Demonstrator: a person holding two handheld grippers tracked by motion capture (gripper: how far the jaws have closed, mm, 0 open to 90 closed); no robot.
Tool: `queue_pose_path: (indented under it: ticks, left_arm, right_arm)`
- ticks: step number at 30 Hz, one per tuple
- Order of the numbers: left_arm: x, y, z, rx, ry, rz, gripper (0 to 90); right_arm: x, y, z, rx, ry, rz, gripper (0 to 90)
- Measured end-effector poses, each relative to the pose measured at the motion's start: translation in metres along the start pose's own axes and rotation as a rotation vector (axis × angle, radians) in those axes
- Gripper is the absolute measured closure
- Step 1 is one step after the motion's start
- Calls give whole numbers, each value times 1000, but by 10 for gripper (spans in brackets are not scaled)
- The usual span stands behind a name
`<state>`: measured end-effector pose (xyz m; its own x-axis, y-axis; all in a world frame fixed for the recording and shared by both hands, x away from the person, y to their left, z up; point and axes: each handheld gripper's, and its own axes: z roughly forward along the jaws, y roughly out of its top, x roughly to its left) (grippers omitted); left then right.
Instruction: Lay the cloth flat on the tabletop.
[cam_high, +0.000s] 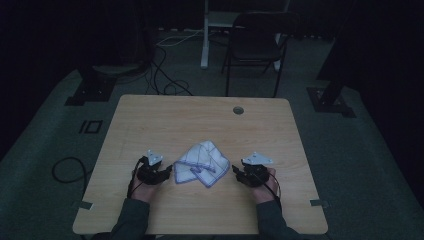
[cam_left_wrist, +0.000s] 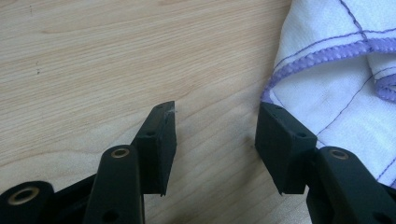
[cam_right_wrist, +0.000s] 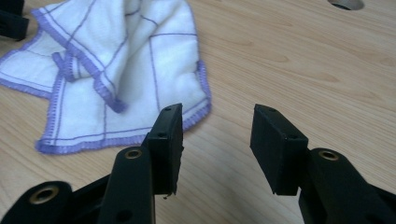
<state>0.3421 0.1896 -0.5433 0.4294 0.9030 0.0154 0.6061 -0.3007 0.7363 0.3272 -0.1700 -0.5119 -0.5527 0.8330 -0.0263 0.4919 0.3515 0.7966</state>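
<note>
A white cloth with purple stitched edges and grid lines (cam_high: 202, 162) lies crumpled on the wooden table (cam_high: 200, 120), between my two grippers. My left gripper (cam_high: 161, 172) rests just left of the cloth, open, its jaws empty. In the left gripper view the left gripper (cam_left_wrist: 217, 126) has the cloth's corner (cam_left_wrist: 336, 70) beside its right jaw. My right gripper (cam_high: 239, 172) sits just right of the cloth, open and empty. In the right gripper view the right gripper (cam_right_wrist: 217, 133) hovers over bare wood, with the cloth (cam_right_wrist: 112, 70) ahead to the left.
A round cable hole (cam_high: 238, 110) sits near the table's far edge, also seen as a cable hole (cam_right_wrist: 345, 3) in the right gripper view. A dark folding chair (cam_high: 255, 42) and floor cables (cam_high: 165, 75) lie beyond the table. The room is dim.
</note>
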Motion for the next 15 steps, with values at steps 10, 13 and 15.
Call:
queue_pose_path:
  ticks: [10,13,15]
  left_arm:
    - [2,1,-3,12,-4,-10,514]
    - [3,1,-5,8,-4,-15,514]
    - [4,1,-5,6,-5,-20,514]
  right_arm:
    - [17,1,8,10,33,-29,561]
    - [21,2,10,9,43,-36,565]
    - [24,2,11,8,47,-41,567]
